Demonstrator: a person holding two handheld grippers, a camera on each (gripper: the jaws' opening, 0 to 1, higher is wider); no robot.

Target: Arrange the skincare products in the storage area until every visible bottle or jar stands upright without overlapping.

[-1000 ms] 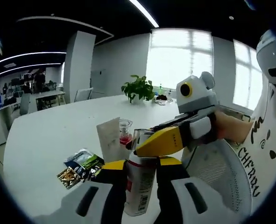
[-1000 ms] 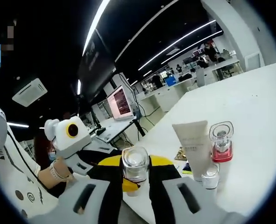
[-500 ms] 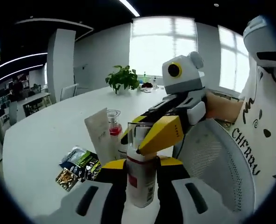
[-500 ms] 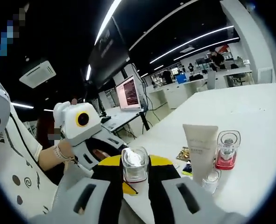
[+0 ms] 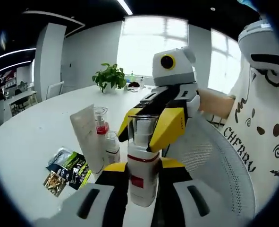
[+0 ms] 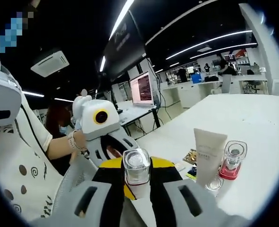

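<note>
Sachets (image 5: pixel 66 168): lie flat on the white table (image 5: pixel 30 137).
Already standing: tube (image 5: pixel 88 137), red-based bottle (image 5: pixel 100 124), small jar (image 5: pixel 112 144), close together, upright.
In hand: white bottle (image 5: pixel 142 177), upright above the table edge.
Left gripper (image 5: pixel 141 189): clamped on its body.
Right gripper (image 6: pixel 137 182): clamped on its clear cap (image 6: pixel 136 166).
Left to do: set it down apart from the others.

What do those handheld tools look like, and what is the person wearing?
Each tool has black and yellow jaws on a white-grey body. The right tool and the left tool both look this way. The person wears a white shirt printed with dark letters, dots and spirals, and a wristband.
</note>
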